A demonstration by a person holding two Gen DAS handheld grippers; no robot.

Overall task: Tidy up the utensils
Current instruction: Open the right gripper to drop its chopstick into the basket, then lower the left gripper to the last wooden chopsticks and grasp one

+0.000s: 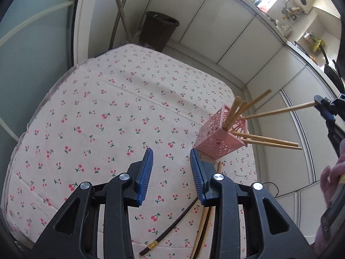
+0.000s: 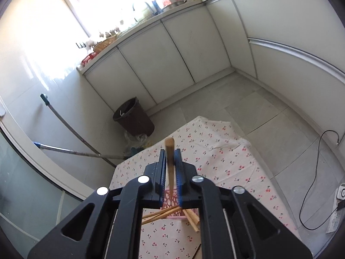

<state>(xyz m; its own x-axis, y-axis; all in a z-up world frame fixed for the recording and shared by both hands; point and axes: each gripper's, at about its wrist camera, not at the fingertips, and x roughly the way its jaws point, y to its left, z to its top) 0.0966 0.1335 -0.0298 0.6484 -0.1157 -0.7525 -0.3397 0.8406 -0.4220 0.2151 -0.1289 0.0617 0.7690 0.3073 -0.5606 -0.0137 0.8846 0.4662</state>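
Observation:
A pink perforated holder stands on the cherry-print tablecloth at the right, with several wooden chopsticks sticking out of it. My left gripper is open and empty, just left of the holder. Loose chopsticks lie under it: a dark one with a gold band and pale ones. My right gripper is shut on a wooden chopstick, held over the holder. In the left wrist view that chopstick slants from the holder's rim to the right gripper.
A brown waste bin stands on the floor beyond the table. Mop handles lean on the wall at the left. White kitchen cabinets line the back. A power strip and black cable lie on the floor at the right.

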